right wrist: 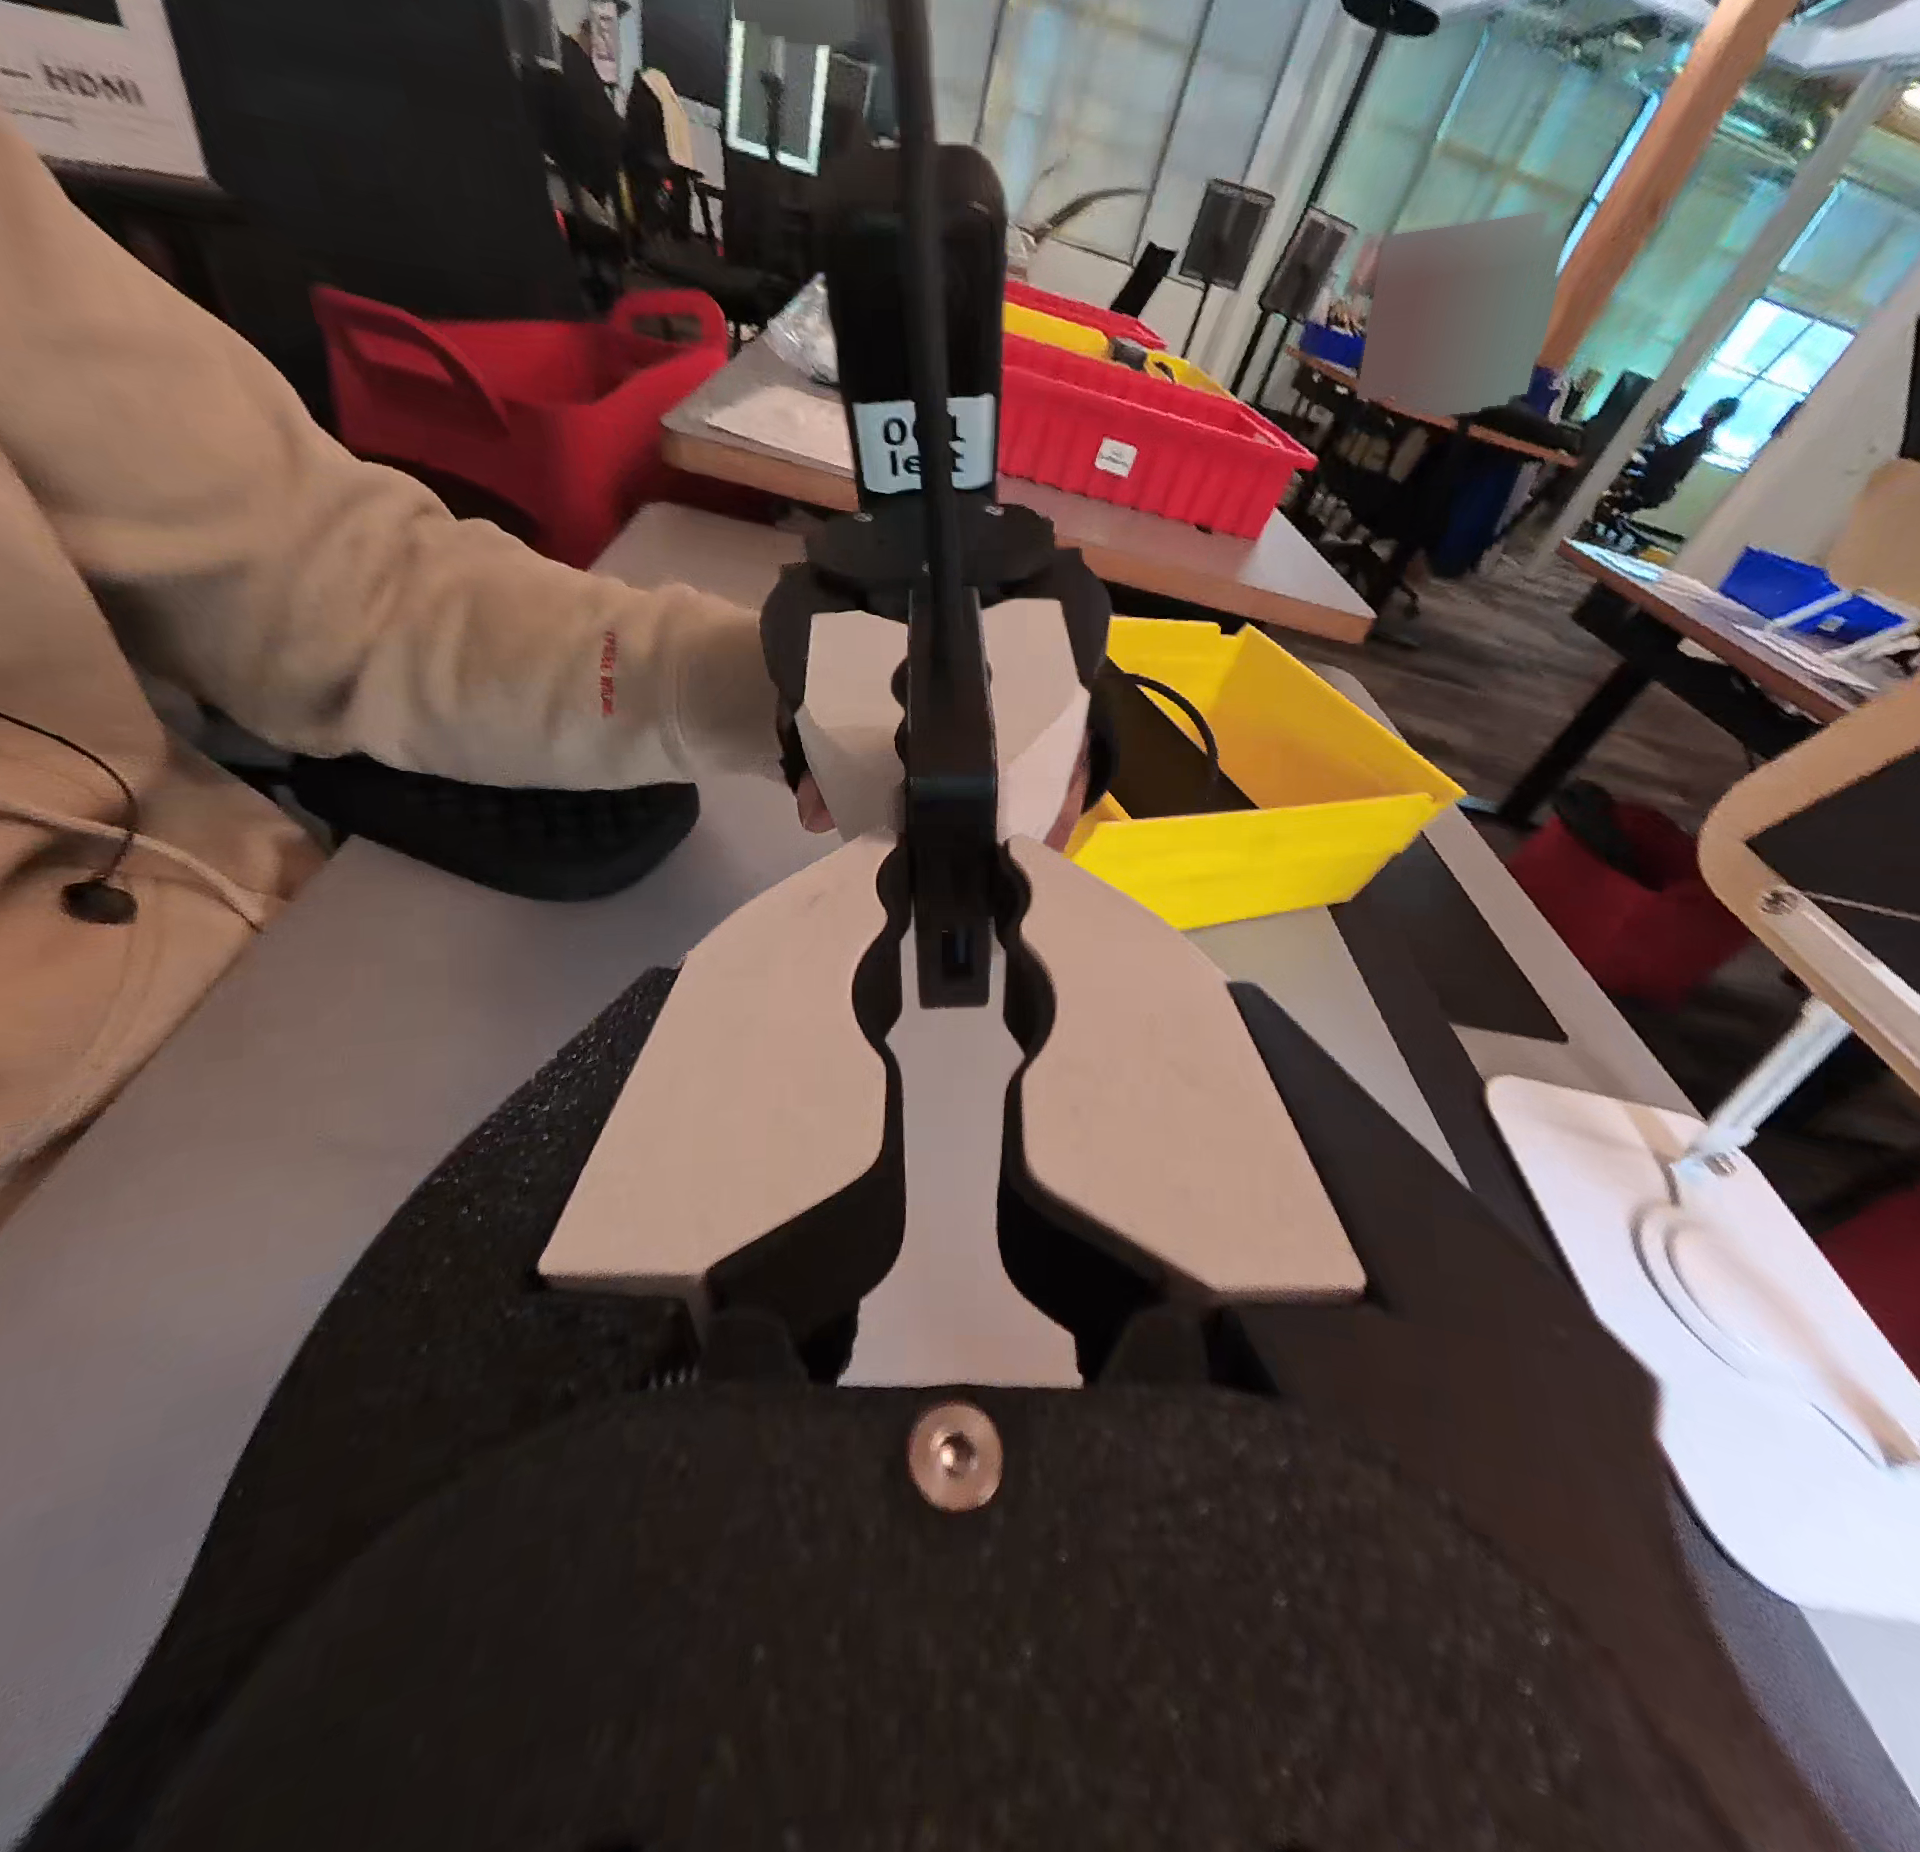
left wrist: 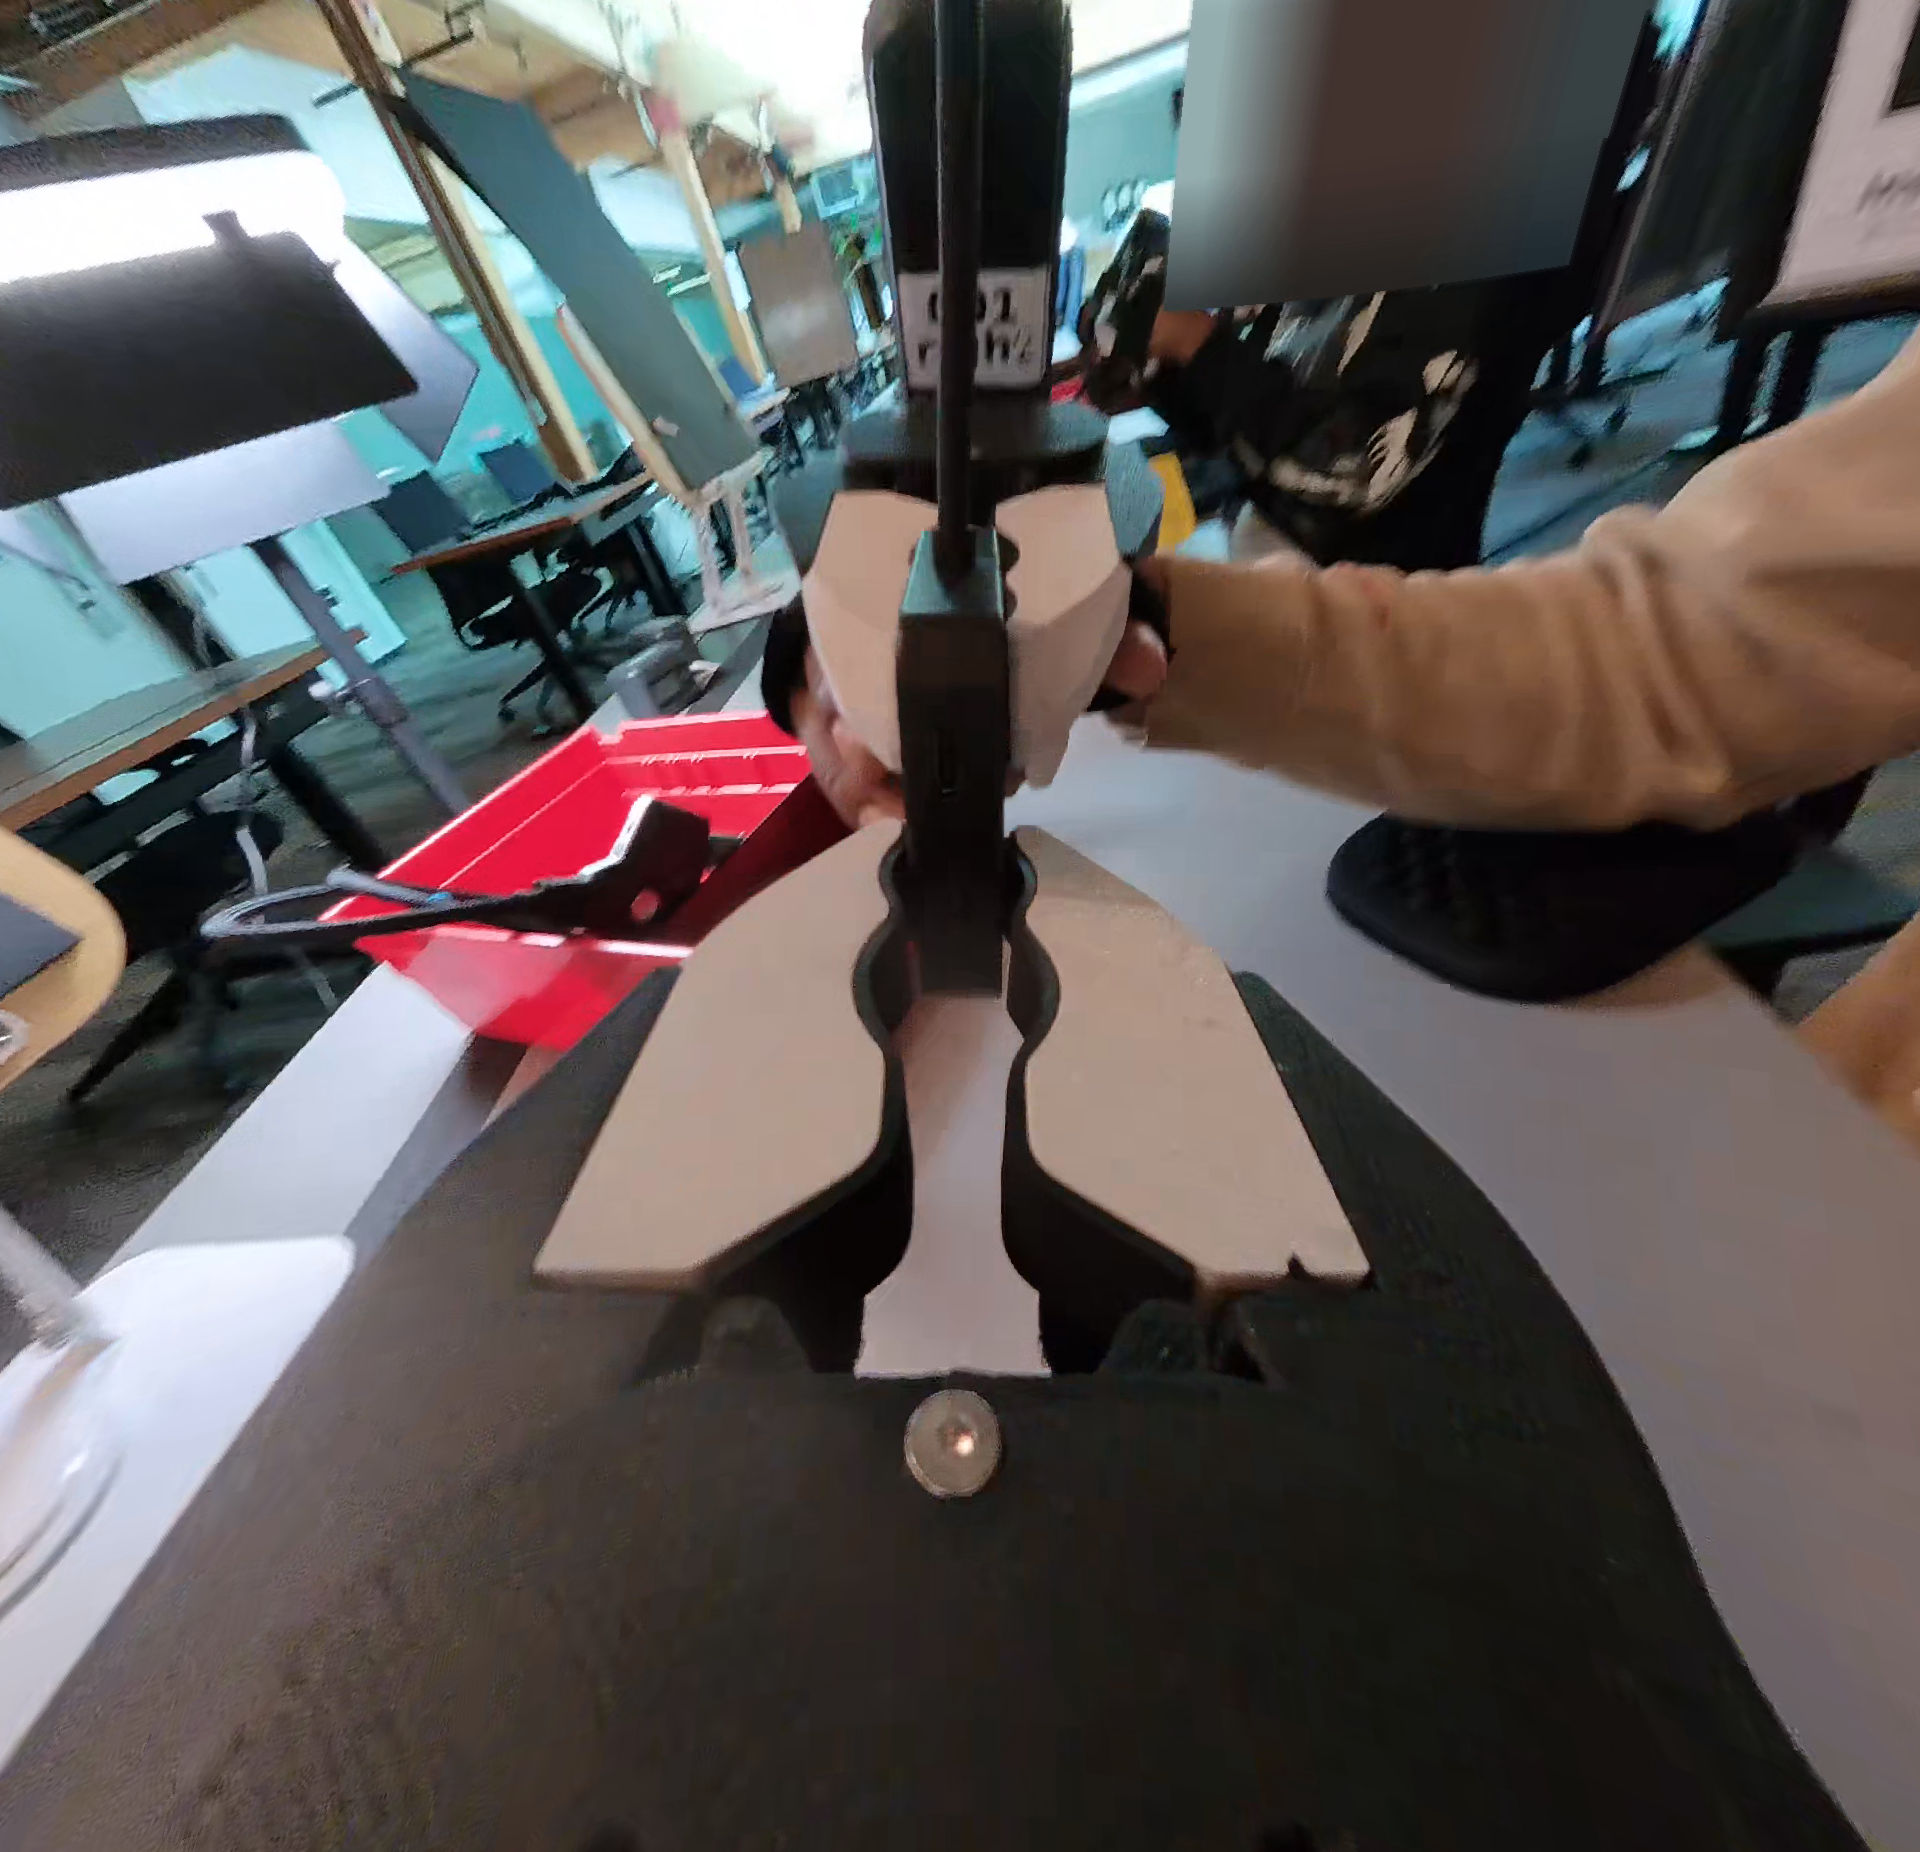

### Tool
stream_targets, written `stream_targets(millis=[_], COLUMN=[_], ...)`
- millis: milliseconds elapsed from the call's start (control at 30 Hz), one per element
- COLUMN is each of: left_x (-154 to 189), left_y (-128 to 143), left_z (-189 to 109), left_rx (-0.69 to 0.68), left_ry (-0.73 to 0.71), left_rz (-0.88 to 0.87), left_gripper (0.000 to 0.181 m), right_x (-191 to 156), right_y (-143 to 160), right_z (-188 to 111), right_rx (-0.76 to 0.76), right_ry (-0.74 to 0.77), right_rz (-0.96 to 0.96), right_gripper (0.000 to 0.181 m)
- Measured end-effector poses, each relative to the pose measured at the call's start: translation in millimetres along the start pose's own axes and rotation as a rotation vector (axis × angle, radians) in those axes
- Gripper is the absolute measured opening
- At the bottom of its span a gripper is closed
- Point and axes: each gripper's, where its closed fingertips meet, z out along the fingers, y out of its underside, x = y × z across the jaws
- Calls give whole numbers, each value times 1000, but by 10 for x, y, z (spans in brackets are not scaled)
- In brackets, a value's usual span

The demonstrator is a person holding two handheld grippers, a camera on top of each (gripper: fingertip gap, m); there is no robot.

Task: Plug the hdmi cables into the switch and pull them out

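Nearest us, we are clamping our left tool (left wrist: 951, 929) on one end of the slim black box-shaped switch (left wrist: 954, 753) and our right tool (right wrist: 951, 929) on the other, holding it above the grey tabletop (right wrist: 343, 1023), probably bracing it so the black hdmi cable (left wrist: 958, 244) plugged into it pulls cleanly.

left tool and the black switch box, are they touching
Touching. The left wrist view shows the left tool with both pale fingers pressed against the sides of the black switch box; no gap shows on either side.
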Motion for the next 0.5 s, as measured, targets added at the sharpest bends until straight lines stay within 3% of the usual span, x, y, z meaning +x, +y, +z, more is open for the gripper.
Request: stream_targets(millis=[200,500], left_x=[85,-76], left_y=[-29,-5], left_z=[32,-84], left_rx=[32,-25], left_ry=[63,0], left_rz=[-69,-117], left_gripper=[15,15], right_x=[-91,57], right_y=[-71,4], right_z=[127,97], right_rx=[6,51], right_ry=[-29,3], right_rz=[-10,64], right_gripper=[14,13])
